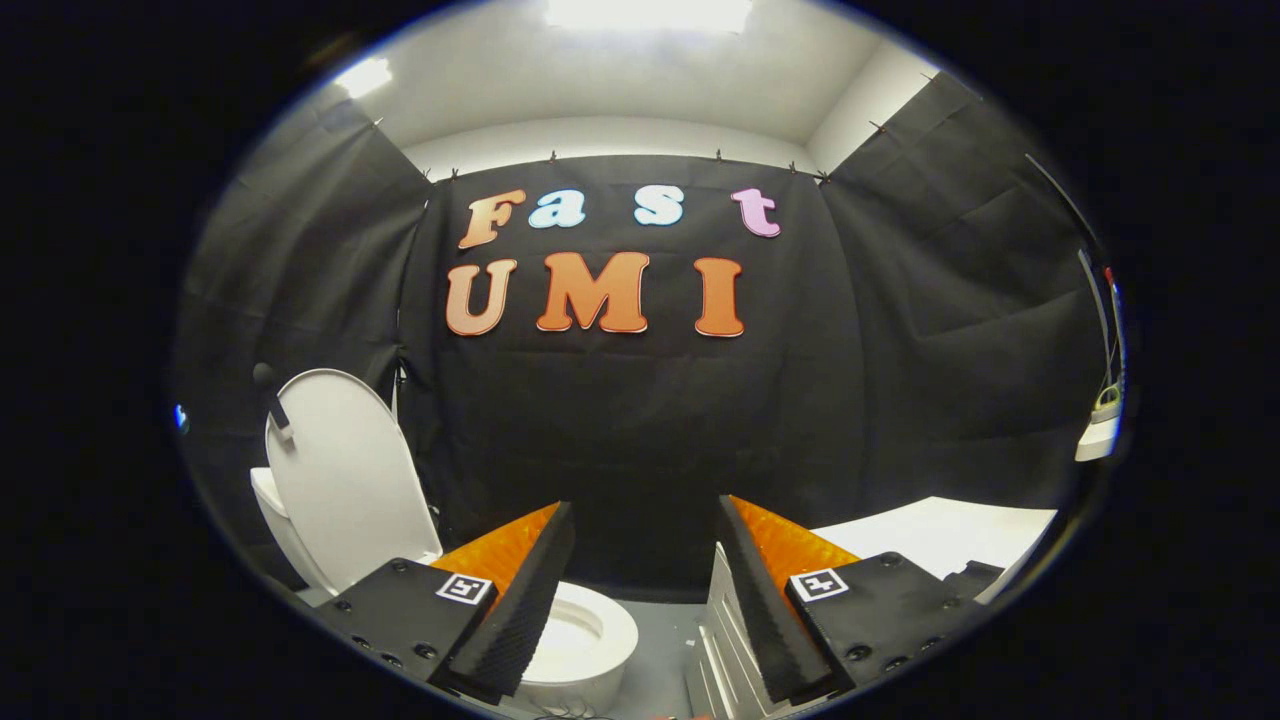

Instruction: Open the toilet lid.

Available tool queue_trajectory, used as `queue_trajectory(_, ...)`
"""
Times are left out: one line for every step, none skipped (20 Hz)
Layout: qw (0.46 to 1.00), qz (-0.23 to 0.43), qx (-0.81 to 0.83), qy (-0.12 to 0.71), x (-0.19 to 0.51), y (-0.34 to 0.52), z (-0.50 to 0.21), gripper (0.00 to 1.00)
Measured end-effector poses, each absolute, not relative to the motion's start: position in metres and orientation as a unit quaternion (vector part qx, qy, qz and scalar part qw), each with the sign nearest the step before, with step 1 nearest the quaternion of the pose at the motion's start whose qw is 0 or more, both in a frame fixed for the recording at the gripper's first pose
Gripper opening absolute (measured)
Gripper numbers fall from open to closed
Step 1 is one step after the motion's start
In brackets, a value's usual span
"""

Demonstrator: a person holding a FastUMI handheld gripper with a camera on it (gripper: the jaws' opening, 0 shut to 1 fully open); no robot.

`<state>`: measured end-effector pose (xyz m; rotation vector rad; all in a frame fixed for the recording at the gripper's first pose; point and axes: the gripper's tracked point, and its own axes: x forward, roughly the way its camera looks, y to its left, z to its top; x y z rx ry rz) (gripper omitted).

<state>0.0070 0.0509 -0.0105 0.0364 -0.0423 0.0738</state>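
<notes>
Gripper view: toilet lid point(345, 470) stands upright against the cistern, left of the fingers, bowl point(590, 635) exposed just beyond the left finger. Gripper point(645, 590) spread wide, holding nothing, well clear of lid. Task looks done.

I see toilet lid point(345, 470): white, oval, raised upright, leaning back toward black cloth wall, underside facing me. Dark small piece near its upper left rim. Toilet bowl point(590, 640) below it: white, round seat rim exposed, open. I see both left of and beyond gripper point(645, 590); its fingers spread apart, holding nothing, bowl partly behind left finger.
</notes>
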Motion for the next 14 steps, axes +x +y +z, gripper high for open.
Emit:
queue_trajectory(0.999,0.037,0.020,-0.018,0.0072,0.0495,-0.0114,0.93)
queue_trajectory(0.999,0.037,0.021,-0.015,0.0070,0.0487,-0.0134,0.93)
queue_trajectory(0.999,0.037,0.021,-0.013,0.0070,0.0477,-0.0147,0.93)
queue_trajectory(0.999,0.038,0.021,-0.012,0.0069,0.0481,-0.0148,0.93)
queue_trajectory(0.999,0.039,0.019,-0.011,0.0066,0.0483,-0.0156,0.93)
queue_trajectory(0.999,0.041,0.019,-0.011,0.0061,0.0499,-0.0159,0.93)
queue_trajectory(0.999,0.040,0.020,-0.009,0.0055,0.0498,-0.0157,0.93)
queue_trajectory(0.999,0.039,0.020,-0.010,0.0063,0.0494,-0.0149,0.93)
queue_trajectory(0.999,0.038,0.020,-0.011,0.0058,0.0486,-0.0144,0.93)
queue_trajectory(0.999,0.039,0.019,-0.012,0.0058,0.0495,-0.0140,0.93)
queue_trajectory(0.999,0.039,0.020,-0.011,0.0050,0.0504,-0.0148,0.93)
queue_trajectory(0.999,0.040,0.020,-0.009,0.0059,0.0522,-0.0156,0.93)
queue_trajectory(0.999,0.040,0.017,-0.008,0.0058,0.0523,-0.0164,0.93)
queue_trajectory(0.999,0.041,0.015,-0.009,0.0057,0.0523,-0.0159,0.93)
